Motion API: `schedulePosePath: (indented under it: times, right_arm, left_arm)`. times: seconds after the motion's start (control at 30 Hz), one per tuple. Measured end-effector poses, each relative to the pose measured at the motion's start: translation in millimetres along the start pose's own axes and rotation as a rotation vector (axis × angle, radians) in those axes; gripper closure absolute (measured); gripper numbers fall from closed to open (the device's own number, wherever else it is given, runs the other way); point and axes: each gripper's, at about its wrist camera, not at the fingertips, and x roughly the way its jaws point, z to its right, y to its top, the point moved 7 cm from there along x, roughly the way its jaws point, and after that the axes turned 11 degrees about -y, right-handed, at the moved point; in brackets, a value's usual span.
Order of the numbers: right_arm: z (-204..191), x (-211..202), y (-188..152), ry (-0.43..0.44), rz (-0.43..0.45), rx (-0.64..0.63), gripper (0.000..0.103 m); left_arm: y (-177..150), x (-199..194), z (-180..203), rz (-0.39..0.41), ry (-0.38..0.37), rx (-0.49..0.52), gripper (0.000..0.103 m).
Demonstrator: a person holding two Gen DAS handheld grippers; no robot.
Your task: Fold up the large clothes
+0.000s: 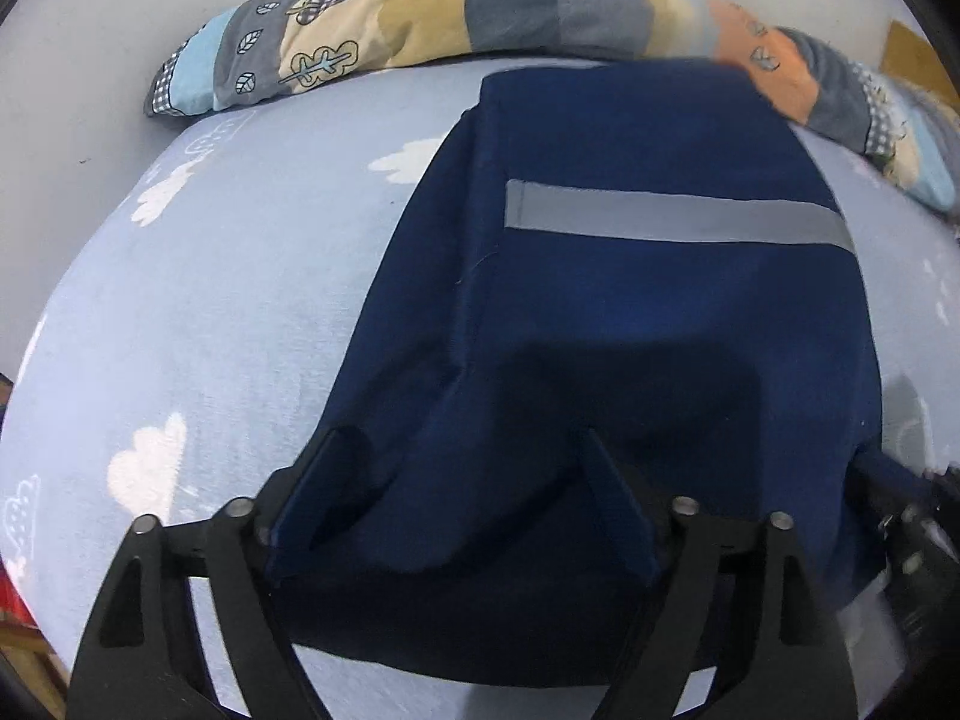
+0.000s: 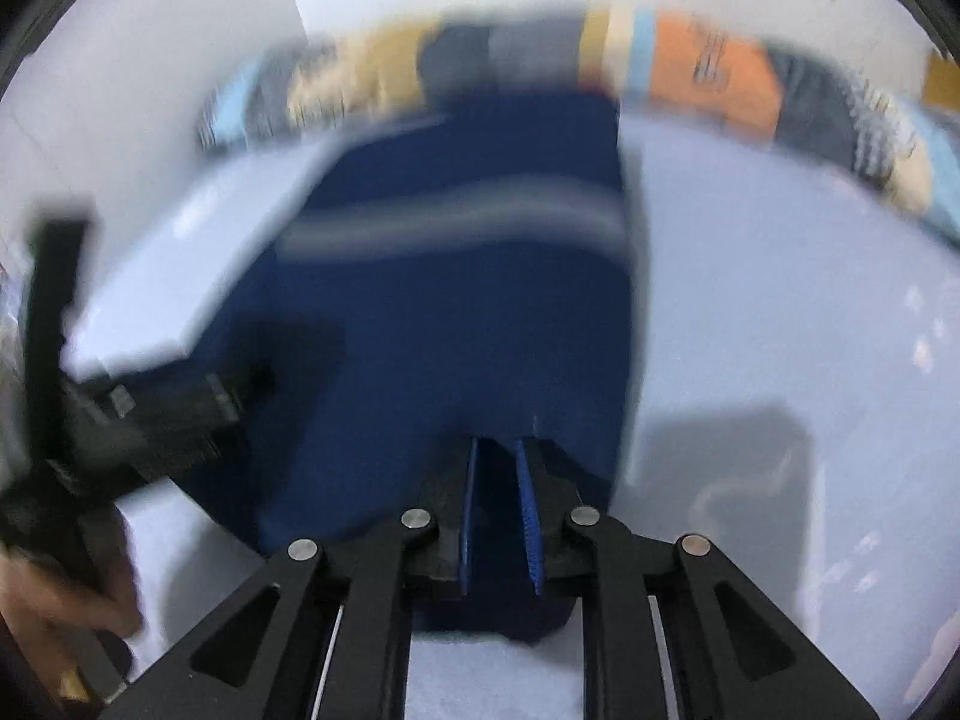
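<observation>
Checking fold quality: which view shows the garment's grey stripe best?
The left wrist view: the grey stripe is sharp across the navy garment. In the right wrist view it is only a motion-blurred band.

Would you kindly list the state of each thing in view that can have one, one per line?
Navy garment: folded, lying flat on the bed sheet, grey stripe facing up.
Left hand-held gripper: open, near edge of the garment between its fingers.
Right hand-held gripper: nearly closed, navy fabric between its blue pads.
Patchwork quilt: bunched along the far edge of the bed.
</observation>
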Motion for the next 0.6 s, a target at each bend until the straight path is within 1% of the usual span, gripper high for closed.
schedulePosePath:
  times: [0.07, 0.1, 0.37, 0.6]
  right_arm:
    - [-5.8, -4.8, -2.2, -0.055, 0.027, -0.043, 0.086]
    - [-8.9, -8.2, -1.6, -0.077, 0.027, -0.066, 0.086]
    - [-9.2, -9.4, -3.5, -0.081, 0.028, -0.071, 0.086]
    - [-16.1, -6.8, -6.6, -0.122, 0.040, -0.109, 0.086]
  left_arm:
    - [-0.4, -2.0, -0.3, 0.002, 0.005, -0.009, 0.019]
    - [-1.0, -2.9, -0.4, 0.004, 0.004, -0.019, 0.019]
    - [-1.7, -0.8, 0.1, 0.012, 0.011, -0.015, 0.019]
    - [-1.1, -0.8, 0.5, 0.014, 0.013, -0.010, 0.019]
